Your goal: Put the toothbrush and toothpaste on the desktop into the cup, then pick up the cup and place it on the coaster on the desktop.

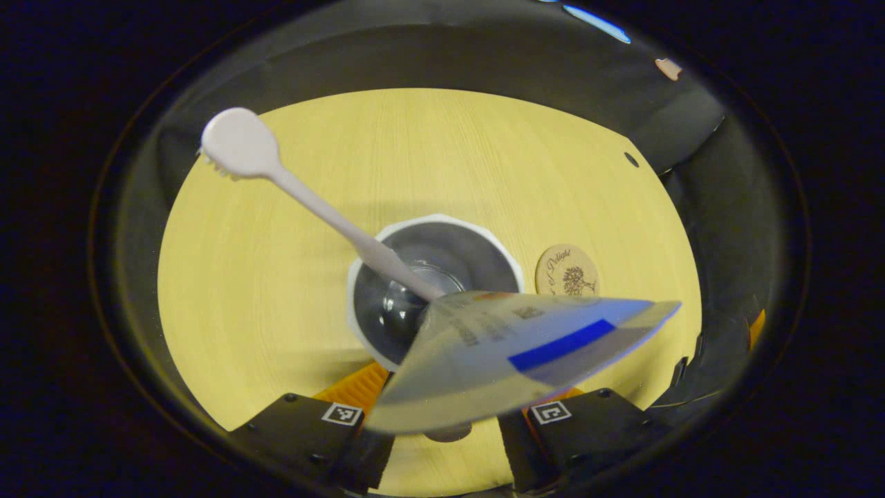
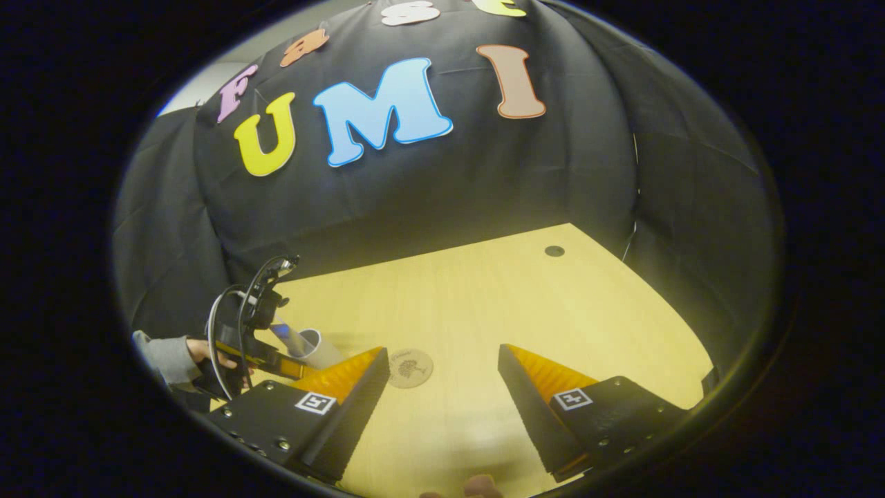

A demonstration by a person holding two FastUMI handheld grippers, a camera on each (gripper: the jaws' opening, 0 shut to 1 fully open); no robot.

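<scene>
While the pale wood-grain bench (image 1: 442, 152) spreads wide under both pairs of tongs, black cloth walls close it in on every side, and a small dark hole (image 1: 631, 159) sits in the bench far ahead of the left tongs.

In the left gripper view, the toothbrush (image 1: 304, 194) leans out of the cup (image 1: 434, 285) with its head up and to the left; the cup stands on the bench straight ahead of the left tongs (image 1: 446, 415). These tongs are clenched on the toothpaste (image 1: 511, 346), a flat tube with a blue stripe held over the cup's near rim. Its small print is too blurred to read. Just right of the cup lies the round wooden coaster (image 1: 567, 271), apart from it, with a tree drawing and a curl of script I cannot make out.

In the right gripper view, a hand (image 2: 207, 356) in a grey sleeve holds the left tongs far off to the left. The right tongs (image 2: 439, 366) are released, with bare bench between them and the coaster just ahead.
</scene>
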